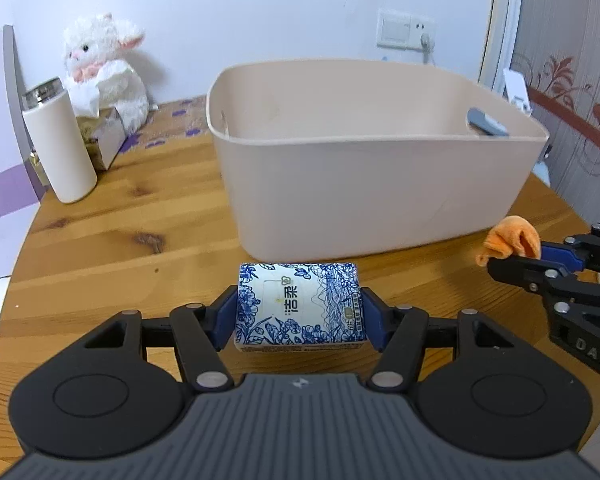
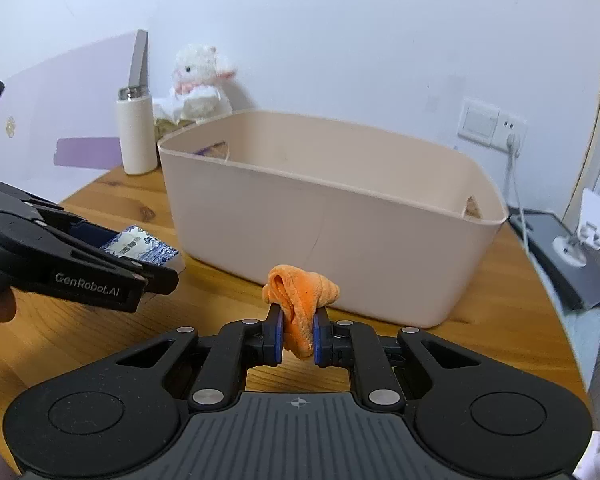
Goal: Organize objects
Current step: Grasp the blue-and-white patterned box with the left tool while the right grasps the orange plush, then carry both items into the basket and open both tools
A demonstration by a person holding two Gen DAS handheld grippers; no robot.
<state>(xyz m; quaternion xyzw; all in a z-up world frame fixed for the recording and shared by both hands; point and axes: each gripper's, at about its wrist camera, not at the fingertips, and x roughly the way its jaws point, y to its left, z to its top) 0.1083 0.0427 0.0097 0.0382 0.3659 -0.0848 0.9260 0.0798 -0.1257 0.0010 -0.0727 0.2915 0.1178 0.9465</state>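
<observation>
Both loaded, bin ahead.
Left tool (image 1: 299, 312) clamps tissue pack (image 1: 300, 306), right tool (image 2: 296, 334) pinches cloth (image 2: 300, 300); lift clear over bin (image 2: 332, 216) rim at frame centre before letting go.

Plain pale blue-white wall (image 1: 260, 8) fills the top of both views, evenly lit. Wood-grain tabletop (image 1: 120, 240) with dark knots spans the lower half; a purple-patterned strip lies along its far edge. White switch-and-socket plate (image 1: 406, 29) upper right of centre, plug and cable hanging from it. Door frame (image 1: 504, 20) at far right, next to brown wallpaper with a red floral swirl (image 1: 572, 92). Lilac panel with a darker purple band (image 2: 80, 120) at the left edge. Dark grey unit (image 2: 568, 256) beside the tabletop, right edge of the right wrist view.
</observation>
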